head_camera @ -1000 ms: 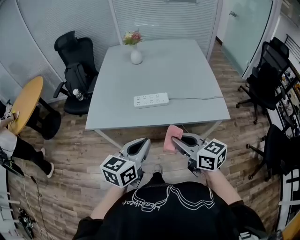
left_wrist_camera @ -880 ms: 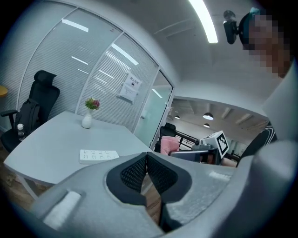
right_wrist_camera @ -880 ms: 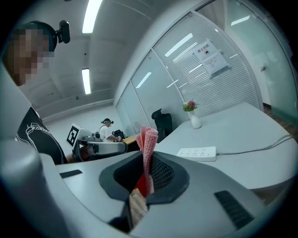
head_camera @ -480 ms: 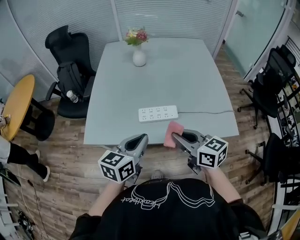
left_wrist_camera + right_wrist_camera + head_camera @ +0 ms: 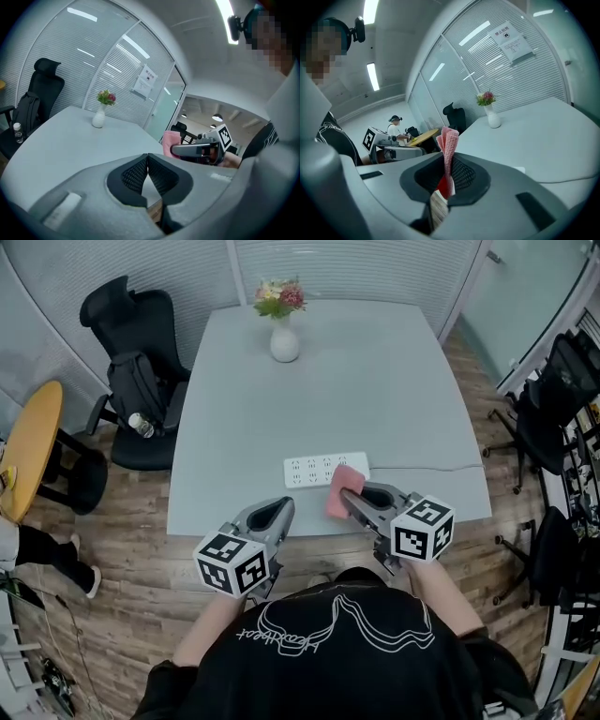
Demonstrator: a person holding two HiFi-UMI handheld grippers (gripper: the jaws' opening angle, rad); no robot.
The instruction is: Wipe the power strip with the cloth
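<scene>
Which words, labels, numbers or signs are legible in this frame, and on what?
Notice sheet on the glass wall: heading and lines too small to read.
Marker cubes: black-and-white square patterns, no words.
Power strip: no print legible.

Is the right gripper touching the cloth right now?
Touching. The right gripper view shows the right gripper with its jaws shut on the pink cloth, whose folded edge sticks up from between them.

one cloth [image 5: 341, 493], one power strip [image 5: 319, 469], one vase [image 5: 284, 344]
</scene>
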